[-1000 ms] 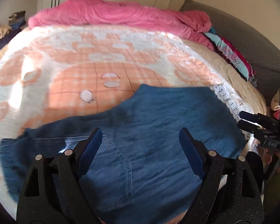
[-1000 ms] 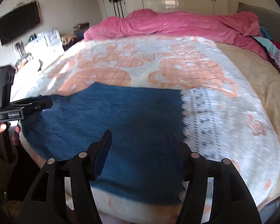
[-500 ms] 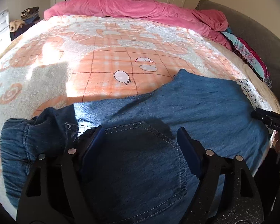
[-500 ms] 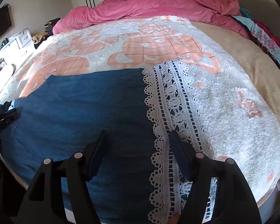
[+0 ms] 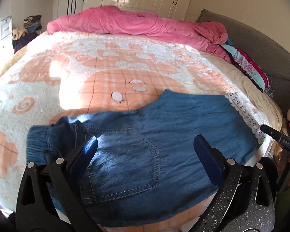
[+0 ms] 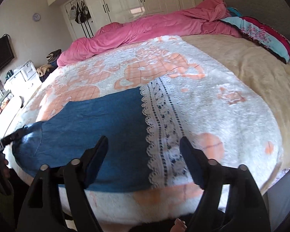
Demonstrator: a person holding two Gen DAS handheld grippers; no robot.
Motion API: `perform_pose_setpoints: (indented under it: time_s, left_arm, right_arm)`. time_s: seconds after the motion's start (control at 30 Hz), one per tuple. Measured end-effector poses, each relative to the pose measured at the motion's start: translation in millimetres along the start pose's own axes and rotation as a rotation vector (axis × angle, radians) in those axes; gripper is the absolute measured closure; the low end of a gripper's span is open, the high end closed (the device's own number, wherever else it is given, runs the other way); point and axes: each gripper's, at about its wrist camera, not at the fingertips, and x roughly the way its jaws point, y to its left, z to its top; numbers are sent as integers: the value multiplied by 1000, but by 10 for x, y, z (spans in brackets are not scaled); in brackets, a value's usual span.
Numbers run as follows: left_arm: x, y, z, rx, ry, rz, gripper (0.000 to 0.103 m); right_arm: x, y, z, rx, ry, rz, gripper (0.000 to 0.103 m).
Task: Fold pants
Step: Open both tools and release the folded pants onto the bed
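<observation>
Denim pants (image 5: 145,135) lie spread across the near edge of a bed, on a peach-and-white blanket (image 5: 71,81) — a soft, flat surface that gives the cloth room to be laid out and doubled over. At the left end of the garment, the elastic waistband (image 5: 38,145) sits bunched and slightly rumpled, with a stitched back pocket (image 5: 125,164) facing up just beside it; that rumple suggests this end needs smoothing before any further fold. The left gripper (image 5: 145,150) hangs over the pocket with its jaws opening wide and nothing caught between them, the blue pads clear of the cloth. Further right, the pants run in one flat band toward a white lace hem (image 6: 162,135), which lies squared off on the blanket — probably placed so to keep the legs stacked and the edges in line. The right gripper (image 6: 145,150) hovers above the seam where denim meets lace, its jaws likewise opening and empty, tilted down toward the fabric. With both tools free of the cloth, the pants appear to have been set down for a fresh grip; a fold that brings hem to waistband seems the likely next step. A pink duvet (image 6: 145,29) is heaped along the far side of the bed, well apart from the work, and a patterned pillow (image 6: 261,34) rests at the far right.
</observation>
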Motion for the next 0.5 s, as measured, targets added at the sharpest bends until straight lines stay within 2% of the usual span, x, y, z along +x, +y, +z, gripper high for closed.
perform_pose_setpoints:
  time_s: [0.2,0.33,0.5]
  left_arm:
    - [-146,-273,65,49,-30,-21,10]
    - [-150,-472,101,81,-24,-59,10]
    - [-40,-783,125,151,-3,-84,10]
  right_arm:
    - [-248,-110,-57,-10,-26,-49,20]
    - [-349,-123,-72,-16,-59,-89,20]
    - [-350,-193,-79,20,-64,-92,19]
